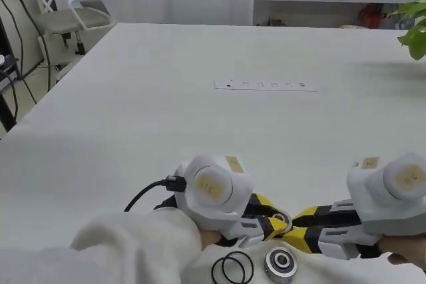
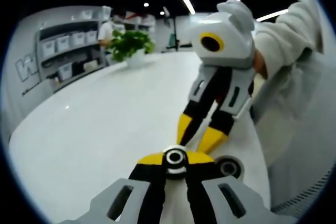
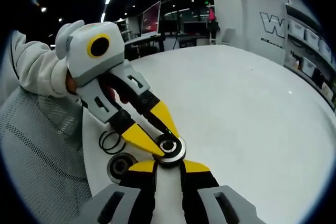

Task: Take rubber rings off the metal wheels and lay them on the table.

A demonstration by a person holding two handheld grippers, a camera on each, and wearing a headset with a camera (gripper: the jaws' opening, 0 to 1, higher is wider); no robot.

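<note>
Low at the centre of the left gripper view, the left gripper (image 2: 176, 160) had its yellow-tipped jaws clamped on a metal wheel (image 2: 175, 156), one tip on either side of it, with the wheel's round face turned to the camera. From the upper right of that view the right gripper (image 2: 198, 135) pointed down at the wheel. Its two yellow tips were narrowed to a slim gap and ended right at the wheel's upper edge; whether they pinched anything there could not be told. In the right gripper view the same wheel sat just above that gripper's own tips, close against them. Lower left of it in that view, a second wheel (image 3: 121, 166) lay flat on the white table (image 3: 252, 108), and just above that wheel lay two loose rubber rings (image 3: 109, 141), overlapping each other. In the head view the two grippers met tip to tip near the bottom edge, with the rings and the second wheel just below them. A white sleeve (image 1: 133, 244) covered the lower-left corner, and a power strip (image 1: 266, 85) lay well apart near the frame's centre.
</note>
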